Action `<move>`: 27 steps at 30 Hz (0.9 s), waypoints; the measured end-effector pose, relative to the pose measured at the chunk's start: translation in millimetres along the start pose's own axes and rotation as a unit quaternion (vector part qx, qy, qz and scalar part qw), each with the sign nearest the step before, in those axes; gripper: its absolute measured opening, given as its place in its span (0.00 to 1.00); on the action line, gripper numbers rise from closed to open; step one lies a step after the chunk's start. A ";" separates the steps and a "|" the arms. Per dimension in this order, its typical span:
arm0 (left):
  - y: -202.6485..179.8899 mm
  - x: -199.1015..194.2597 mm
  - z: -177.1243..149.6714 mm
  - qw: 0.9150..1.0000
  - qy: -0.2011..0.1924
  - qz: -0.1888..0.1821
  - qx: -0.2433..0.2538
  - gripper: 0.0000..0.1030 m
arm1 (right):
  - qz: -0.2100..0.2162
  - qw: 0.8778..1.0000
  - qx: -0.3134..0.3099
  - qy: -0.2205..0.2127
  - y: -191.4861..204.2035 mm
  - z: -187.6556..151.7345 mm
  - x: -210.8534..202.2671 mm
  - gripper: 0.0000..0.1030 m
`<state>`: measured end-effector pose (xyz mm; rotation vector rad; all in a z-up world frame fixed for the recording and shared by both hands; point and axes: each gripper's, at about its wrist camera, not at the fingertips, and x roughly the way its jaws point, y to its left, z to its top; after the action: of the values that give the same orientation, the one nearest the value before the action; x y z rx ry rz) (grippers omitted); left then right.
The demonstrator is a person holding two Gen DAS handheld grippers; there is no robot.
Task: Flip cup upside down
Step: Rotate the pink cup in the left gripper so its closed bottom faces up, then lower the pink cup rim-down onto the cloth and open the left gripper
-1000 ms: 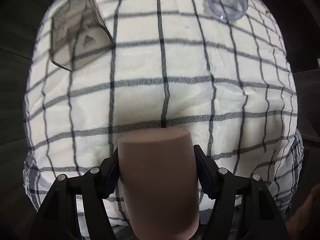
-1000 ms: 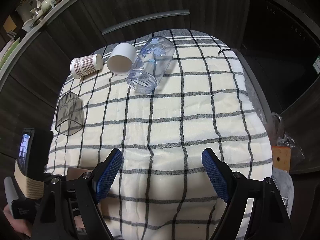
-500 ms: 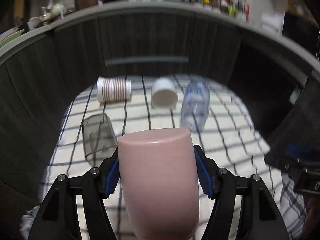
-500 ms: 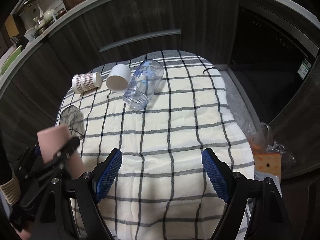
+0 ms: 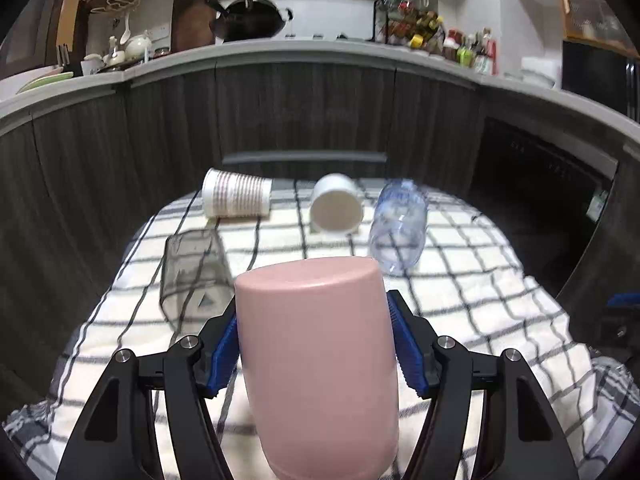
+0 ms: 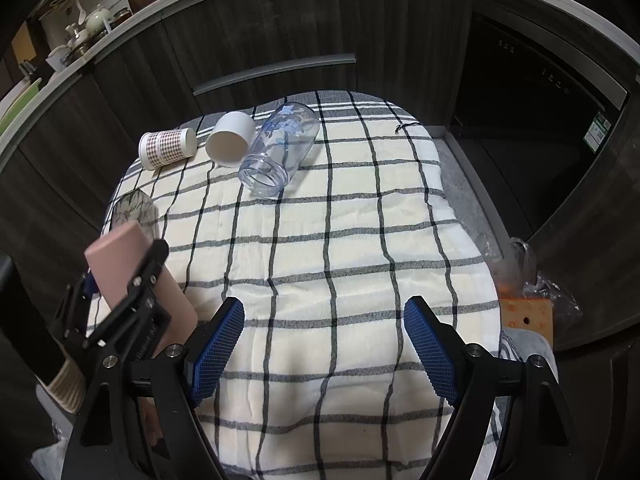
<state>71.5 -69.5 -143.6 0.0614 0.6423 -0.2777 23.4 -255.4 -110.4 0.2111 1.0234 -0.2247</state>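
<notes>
My left gripper (image 5: pixel 312 344) is shut on a pink cup (image 5: pixel 316 364), its closed base pointing forward and up, held above the checked cloth (image 5: pixel 460 280). In the right wrist view the pink cup (image 6: pixel 120 256) and left gripper (image 6: pixel 120 280) show at the left, tilted over the cloth's left edge. My right gripper (image 6: pixel 324 344) is open and empty above the near part of the cloth (image 6: pixel 340 240).
Lying on the far cloth: a patterned paper cup (image 6: pixel 166 147), a white cup (image 6: pixel 231 139), a clear jar (image 6: pixel 280 150) and a smoky glass tumbler (image 5: pixel 192 272). Dark cabinets (image 6: pixel 280 28) stand behind. An orange box (image 6: pixel 526 318) and bags lie at the right.
My left gripper has swung up from pointing down at the cloth to pointing forward, carrying the pink cup. The right gripper drew back slightly and stays open.
</notes>
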 end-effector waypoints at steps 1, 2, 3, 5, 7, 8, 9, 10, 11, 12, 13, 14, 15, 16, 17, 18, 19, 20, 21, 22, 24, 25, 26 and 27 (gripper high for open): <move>0.3 -0.3 -2.8 1.000 0.007 -0.001 -0.004 0.64 | -0.001 1.000 -0.001 0.000 0.5 -1.2 -0.8 0.80; 0.7 -1.1 -6.6 1.000 0.011 -0.001 -0.009 0.64 | -0.001 1.000 -0.001 0.000 0.5 -2.2 -1.4 0.80; 1.7 -1.6 -9.2 1.000 0.014 0.000 -0.012 0.65 | -0.002 1.000 -0.001 -0.001 0.4 -3.1 -2.1 0.80; -0.1 -7.5 -14.0 1.000 0.011 0.000 -0.008 0.64 | -0.003 1.000 -0.001 0.000 -0.3 -5.2 -3.1 0.80; -2.6 -12.0 -18.3 1.000 0.016 -0.003 -0.003 0.64 | -0.003 1.000 -0.001 0.002 -0.6 -8.1 -4.1 0.80; -2.8 -13.5 -19.6 1.000 0.019 -0.006 -0.003 0.64 | -0.004 1.000 -0.001 0.002 -0.6 -9.3 -4.7 0.80; -2.9 -15.6 -21.2 1.000 0.021 -0.008 -0.001 0.64 | -0.005 1.000 -0.002 0.002 -0.4 -11.2 -5.9 0.80; -3.7 -18.2 -23.0 1.000 0.021 -0.010 0.001 0.64 | -0.006 1.000 -0.003 0.002 -0.3 -12.3 -7.0 0.80; -4.4 -20.0 -23.8 1.000 0.021 -0.012 0.003 0.64 | -0.006 1.000 -0.003 0.001 0.0 -13.0 -8.0 0.80; -5.3 -21.1 -24.1 1.000 0.019 -0.010 0.005 0.64 | -0.007 1.000 -0.003 0.000 0.0 -13.8 -8.7 0.80; -5.8 -23.0 -24.0 1.000 0.018 -0.009 0.005 0.64 | -0.007 1.000 -0.003 0.000 0.1 -14.5 -9.6 0.80; -5.5 -24.4 -22.8 1.000 0.016 -0.010 0.003 0.65 | -0.007 1.000 -0.003 0.000 0.0 -14.5 -10.0 0.80; -4.6 -25.4 -21.7 1.000 0.015 -0.009 0.000 0.66 | -0.006 1.000 -0.003 0.000 -0.3 -14.5 -10.2 0.80; -4.0 -26.8 -20.4 1.000 0.013 -0.009 -0.002 0.69 | -0.006 1.000 -0.003 -0.001 -0.1 -14.9 -11.2 0.80; -3.5 -28.7 -18.6 1.000 0.012 -0.007 -0.002 0.72 | -0.005 1.000 -0.003 -0.002 -0.2 -15.4 -12.7 0.80; -3.4 -30.8 -17.1 1.000 0.010 -0.006 -0.001 0.74 | -0.004 1.000 -0.002 -0.002 -0.4 -15.6 -14.2 0.80; -2.8 -33.6 -15.8 1.000 0.008 -0.007 -0.002 0.75 | -0.003 1.000 -0.002 -0.005 -0.4 -15.5 -17.0 0.80; -2.6 -36.8 -14.2 1.000 0.008 -0.010 -0.001 0.75 | -0.003 1.000 -0.003 -0.007 -0.3 -15.3 -18.5 0.80; -2.9 -40.0 -12.6 1.000 0.009 -0.012 0.003 0.76 | -0.003 1.000 -0.004 -0.011 0.1 -14.8 -21.1 0.80; -2.9 -43.8 -10.7 1.000 0.010 -0.013 0.007 0.76 | -0.003 1.000 -0.005 -0.015 0.7 -14.3 -24.2 0.80; -1.9 -52.2 -5.8 1.000 0.009 -0.013 0.009 0.76 | 0.000 1.000 -0.006 -0.022 1.6 -12.3 -29.8 0.80; -0.9 -57.4 -3.1 1.000 0.007 -0.011 0.010 0.77 | 0.001 1.000 -0.006 -0.025 2.1 -11.9 -31.8 0.80; 0.4 -63.4 0.5 1.000 0.006 -0.006 0.012 0.78 | 0.003 1.000 -0.006 -0.029 2.8 -10.9 -34.7 0.80; 2.2 -68.3 3.6 1.000 0.007 -0.002 0.013 0.79 | 0.005 0.999 -0.007 -0.034 3.6 -9.9 -37.4 0.80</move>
<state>22.0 -51.8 -99.9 0.0862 0.6519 -0.2892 -2.5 -246.0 -83.0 0.1953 0.9558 -0.2146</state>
